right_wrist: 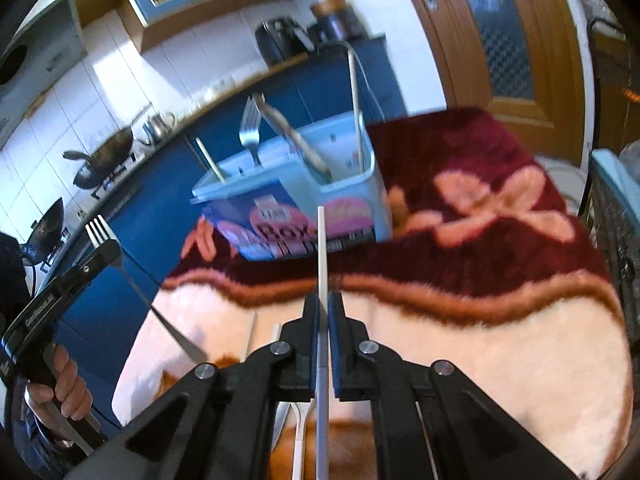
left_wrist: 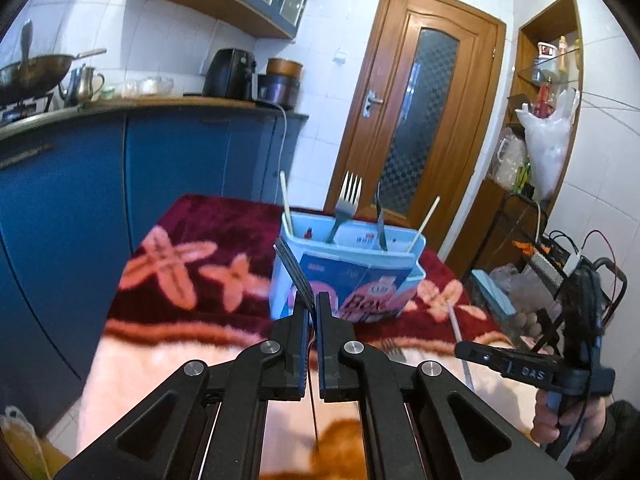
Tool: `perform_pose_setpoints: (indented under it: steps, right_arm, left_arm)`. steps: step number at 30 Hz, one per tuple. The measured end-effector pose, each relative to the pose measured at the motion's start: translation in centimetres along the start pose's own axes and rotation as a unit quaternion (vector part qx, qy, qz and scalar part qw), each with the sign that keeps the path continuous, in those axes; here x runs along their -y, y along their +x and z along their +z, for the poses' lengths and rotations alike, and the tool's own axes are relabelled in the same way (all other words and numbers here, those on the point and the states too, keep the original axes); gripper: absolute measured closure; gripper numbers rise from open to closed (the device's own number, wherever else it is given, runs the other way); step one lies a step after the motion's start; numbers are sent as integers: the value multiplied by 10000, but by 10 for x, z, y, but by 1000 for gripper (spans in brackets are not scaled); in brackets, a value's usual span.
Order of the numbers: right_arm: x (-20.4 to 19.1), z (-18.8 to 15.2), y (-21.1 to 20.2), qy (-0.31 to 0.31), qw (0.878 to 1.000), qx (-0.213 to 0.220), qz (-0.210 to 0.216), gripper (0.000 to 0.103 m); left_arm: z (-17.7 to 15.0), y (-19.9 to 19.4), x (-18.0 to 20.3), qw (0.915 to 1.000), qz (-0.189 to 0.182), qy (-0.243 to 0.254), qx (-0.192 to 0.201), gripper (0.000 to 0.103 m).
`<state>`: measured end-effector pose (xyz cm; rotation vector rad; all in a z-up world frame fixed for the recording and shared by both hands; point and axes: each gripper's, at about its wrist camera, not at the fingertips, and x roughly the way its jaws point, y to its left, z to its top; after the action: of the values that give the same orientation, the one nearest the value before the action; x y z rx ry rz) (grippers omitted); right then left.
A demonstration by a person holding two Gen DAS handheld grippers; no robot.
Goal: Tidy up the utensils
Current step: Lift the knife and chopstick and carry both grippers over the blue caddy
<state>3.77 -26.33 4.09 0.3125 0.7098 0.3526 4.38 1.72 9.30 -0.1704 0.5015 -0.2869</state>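
Nearest the left wrist camera, the left gripper (left_wrist: 314, 304) is clenched on a silver metal fork (left_wrist: 294, 266), whose tines rise up and to the left above the pads. Across from it, the right gripper (right_wrist: 323, 306) grasps a thin white chopstick (right_wrist: 321, 248) standing straight up between its fingers. Beneath both lies a plush cream and maroon blanket with pink flowers (right_wrist: 500, 312). Farther back on it stands a pale blue plastic box with a printed label (left_wrist: 344, 276), holding an upright silver fork (left_wrist: 347, 204), a second metal utensil (left_wrist: 380, 220) and two pale chopsticks (left_wrist: 285, 196). Beyond stand blue kitchen cabinets (left_wrist: 160, 160) and a brown wooden door (left_wrist: 416, 120).
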Motion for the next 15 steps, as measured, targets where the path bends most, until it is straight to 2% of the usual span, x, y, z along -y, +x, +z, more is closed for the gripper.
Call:
perform_pose_setpoints:
  steps: [8, 15]
  right_arm:
    - [-2, -1, -10, -40, 9986, 530, -9, 96]
    - [5, -9, -5, -36, 9985, 551, 12, 96]
  left_arm:
    - [29, 2, 11, 9993, 104, 222, 292, 101]
    - [63, -7, 23, 9972, 34, 308, 686, 102]
